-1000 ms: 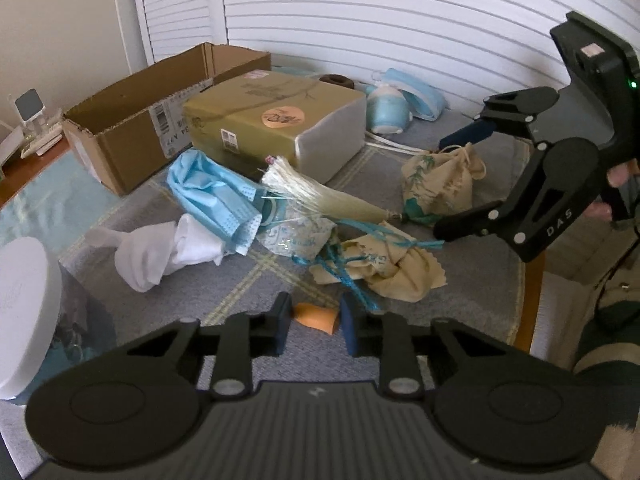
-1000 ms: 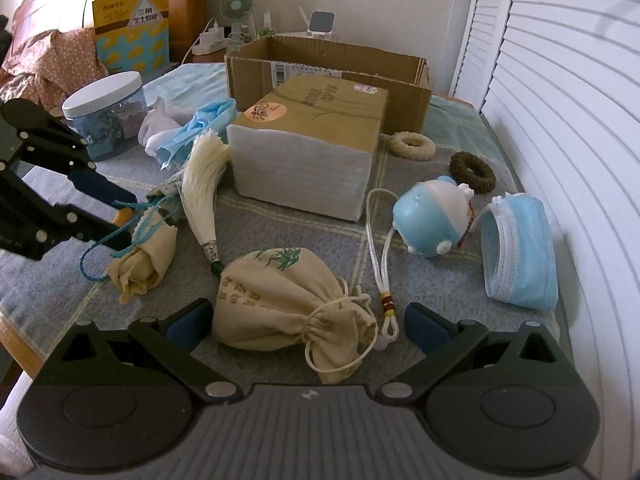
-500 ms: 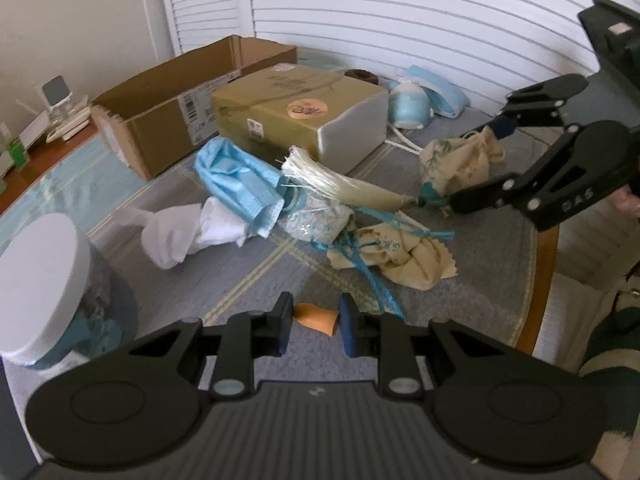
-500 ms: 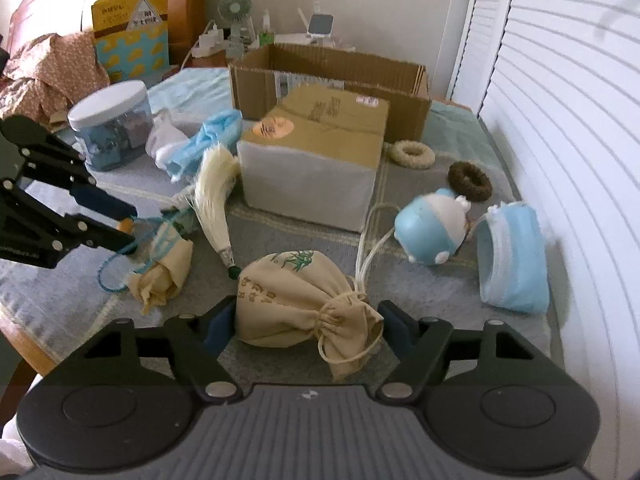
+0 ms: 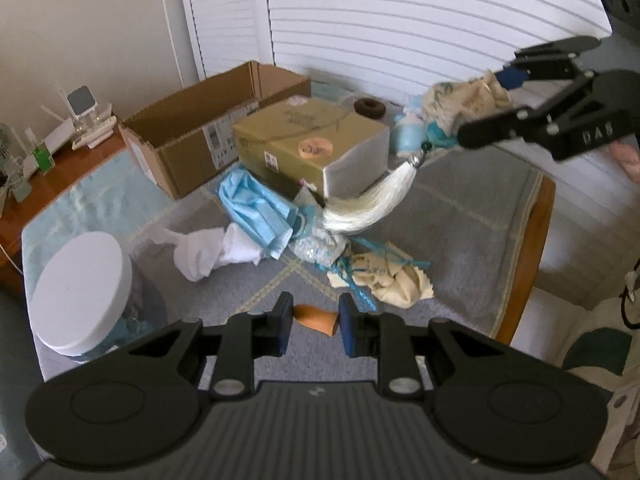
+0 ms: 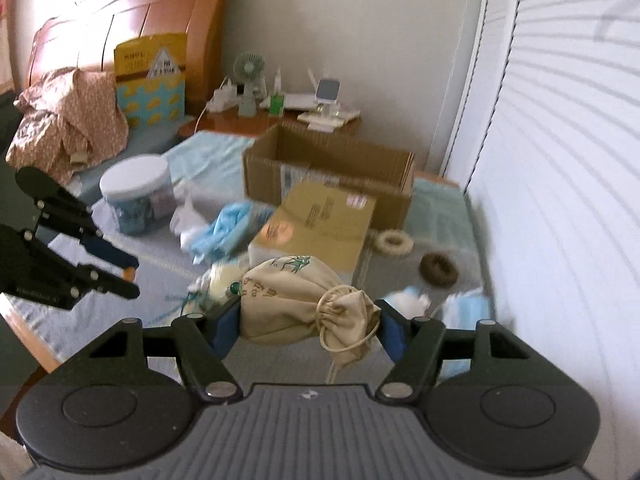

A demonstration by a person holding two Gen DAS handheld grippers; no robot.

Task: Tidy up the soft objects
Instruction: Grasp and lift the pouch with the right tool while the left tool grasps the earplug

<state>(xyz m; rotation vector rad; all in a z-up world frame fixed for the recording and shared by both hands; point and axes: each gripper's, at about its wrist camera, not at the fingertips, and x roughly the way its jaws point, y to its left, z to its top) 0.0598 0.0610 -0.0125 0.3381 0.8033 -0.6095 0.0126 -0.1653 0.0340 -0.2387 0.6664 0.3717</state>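
Bedroom in soft daylight. White louvered shutters [image 5: 400,20] along one side, plain beige wall [image 6: 340,20] beside them. Wooden headboard [image 6: 132,12] in the far corner, wooden nightstand [image 6: 240,122] next to it, grey checked cloth [image 5: 460,208] over a wood-edged table [image 5: 532,248].

I get soft daylight from the white shutters [image 6: 560,160], which glare pale on my right view; the headboard [image 6: 120,32] is washed out. Both views bow at their dark fisheye corners, and motion blur smears the cardboard box [image 6: 328,172] and table clutter
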